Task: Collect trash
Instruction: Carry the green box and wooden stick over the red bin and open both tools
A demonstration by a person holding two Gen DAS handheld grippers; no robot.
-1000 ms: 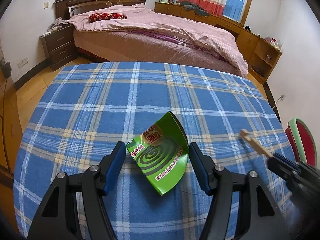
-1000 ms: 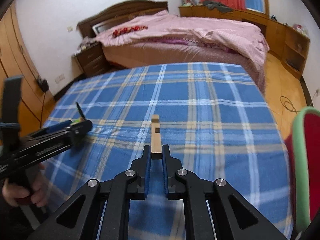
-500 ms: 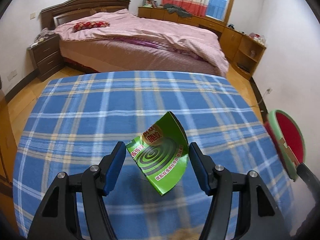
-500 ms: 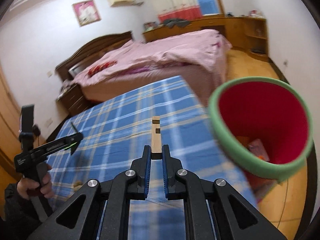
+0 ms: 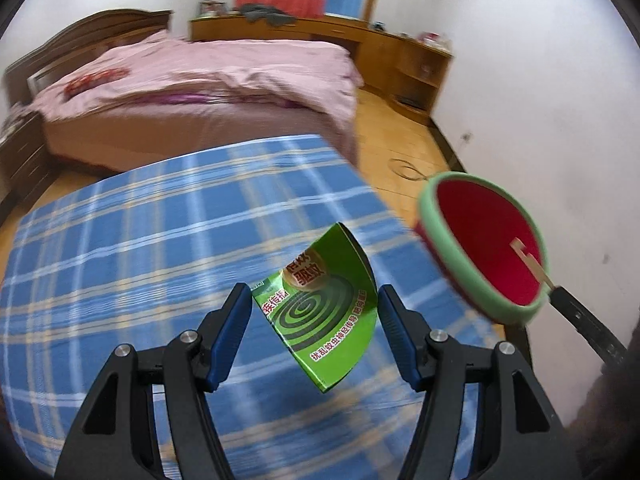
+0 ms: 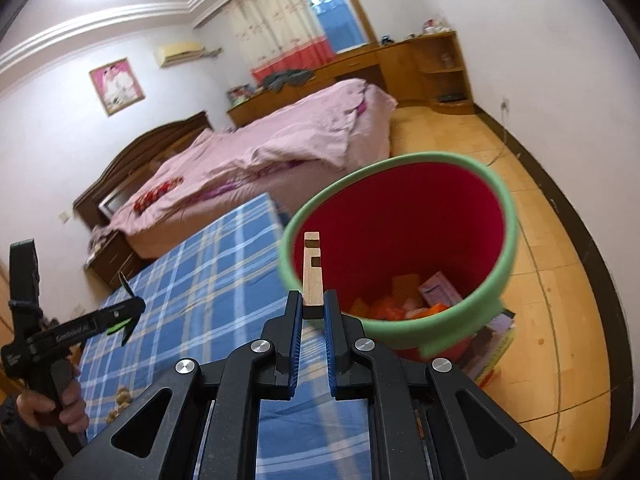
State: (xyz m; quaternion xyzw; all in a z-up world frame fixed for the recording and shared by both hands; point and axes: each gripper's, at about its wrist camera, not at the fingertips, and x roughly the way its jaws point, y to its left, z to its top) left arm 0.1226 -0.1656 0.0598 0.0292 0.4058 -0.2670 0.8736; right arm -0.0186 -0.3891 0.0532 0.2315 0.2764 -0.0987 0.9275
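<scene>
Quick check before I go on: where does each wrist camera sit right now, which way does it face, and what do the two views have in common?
Left wrist: on the left gripper, looking along its fingers over the green cardboard piece they hold, toward the plaid table and bed.
Right wrist: on the right gripper, shut on a wooden stick, facing the bin's mouth; the person's left hand shows.
Shared: bin, stick, table, bed, and each view shows the other gripper.
</scene>
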